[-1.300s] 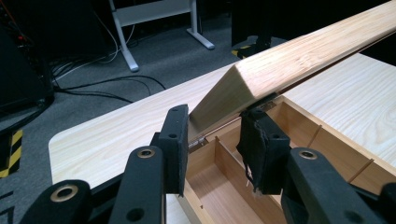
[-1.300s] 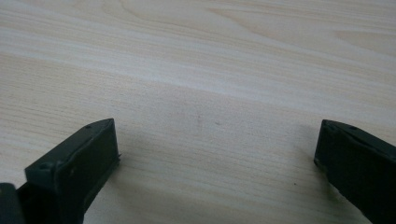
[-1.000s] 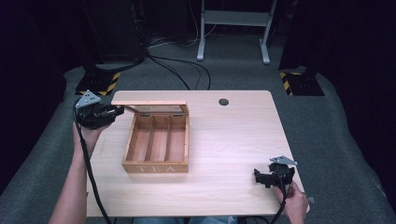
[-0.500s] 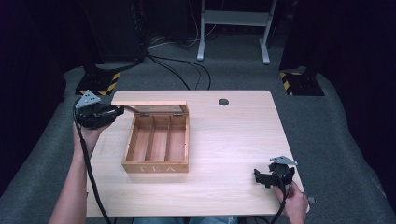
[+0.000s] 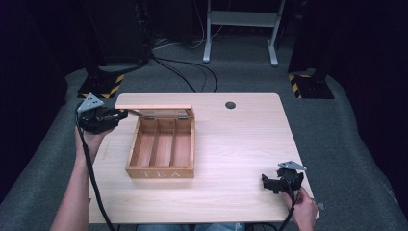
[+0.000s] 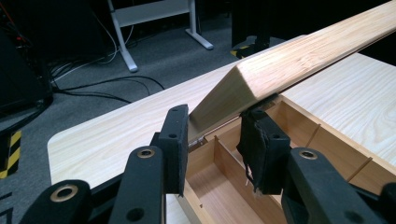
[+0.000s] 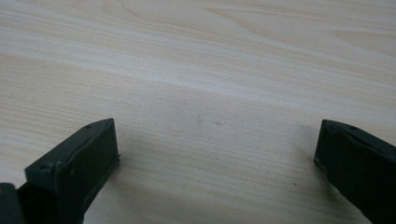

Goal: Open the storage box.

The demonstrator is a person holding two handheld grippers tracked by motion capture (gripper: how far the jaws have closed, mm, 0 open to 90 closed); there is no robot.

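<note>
Near the worktop's front right corner, the right gripper hangs just above bare wood, jaws spread wide and holding nothing. Further back, by the left edge, the left gripper is clamped on the left end of the wooden lid, which stands raised over the tea box. The box sits left of centre with three empty compartments. A dark round hole lies near the far edge. The lid's hinges are hard to make out.

Tea box: matt light wood, visible grain. Table: smooth pale wood-grain laminate. Fingers: matt black.
</note>
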